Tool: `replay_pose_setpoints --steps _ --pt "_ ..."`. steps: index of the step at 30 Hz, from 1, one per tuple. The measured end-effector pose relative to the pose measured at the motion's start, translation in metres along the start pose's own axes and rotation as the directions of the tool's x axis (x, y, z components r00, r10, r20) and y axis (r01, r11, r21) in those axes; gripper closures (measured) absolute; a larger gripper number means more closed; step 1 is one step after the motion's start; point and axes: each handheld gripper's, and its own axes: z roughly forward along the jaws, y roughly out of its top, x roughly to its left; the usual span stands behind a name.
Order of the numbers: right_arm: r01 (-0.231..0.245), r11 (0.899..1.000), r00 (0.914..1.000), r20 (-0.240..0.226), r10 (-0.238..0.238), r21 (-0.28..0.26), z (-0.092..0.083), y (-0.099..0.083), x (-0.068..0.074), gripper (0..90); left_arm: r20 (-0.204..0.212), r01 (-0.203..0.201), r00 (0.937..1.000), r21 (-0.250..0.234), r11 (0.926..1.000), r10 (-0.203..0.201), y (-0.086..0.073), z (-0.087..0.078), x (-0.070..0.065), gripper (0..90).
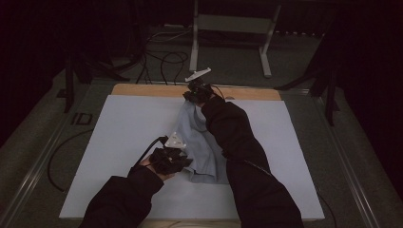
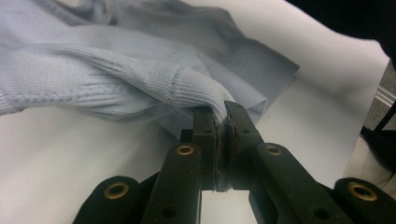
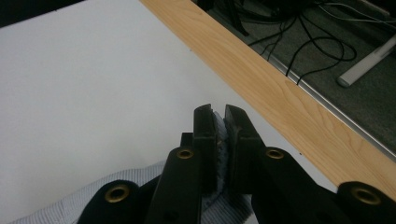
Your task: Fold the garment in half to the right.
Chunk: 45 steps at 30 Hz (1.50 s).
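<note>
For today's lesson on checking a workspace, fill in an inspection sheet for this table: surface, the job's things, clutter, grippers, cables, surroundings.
Surface: white sheet over a wooden table.
Job's things: one pale blue garment, rumpled, stretched between the two grippers.
Clutter: nothing seen.
Grippers: left gripper shut on a ribbed edge of the garment; right gripper shut on the garment near the table's far edge.
Cables: black cable trails from the left gripper; loose cables on the floor beyond.
Surroundings: dark room, grey floor, metal stand behind the table.
</note>
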Motion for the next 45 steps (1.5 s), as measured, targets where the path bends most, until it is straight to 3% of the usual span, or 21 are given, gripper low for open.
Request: replay_pose_setpoints --steps 18,29,36,45 --pt "-0.039 0.997 0.9992 -0.008 0.038 -0.072 -0.033 -0.023 -0.029 84.3 0.053 -0.091 0.9946 0.028 0.9955 0.089 0.04 0.038 -0.034 85.6" --pt "-0.052 0.996 0.9986 -0.009 0.051 -0.072 -0.046 -0.047 -0.048 84.3 0.07 -0.155 0.9863 0.083 0.9845 0.149 0.054 0.069 -0.057 85.7" --pt "-0.068 0.994 0.9976 -0.02 0.067 -0.08 -0.049 -0.062 -0.062 84.3 0.063 -0.168 0.9848 0.106 0.9801 0.162 0.059 0.092 -0.067 85.7" --pt "-0.102 0.991 0.994 -0.047 0.098 -0.084 -0.042 -0.084 -0.075 84.2 0.066 -0.15 0.9876 0.141 0.9785 0.142 0.06 0.113 -0.068 85.7"
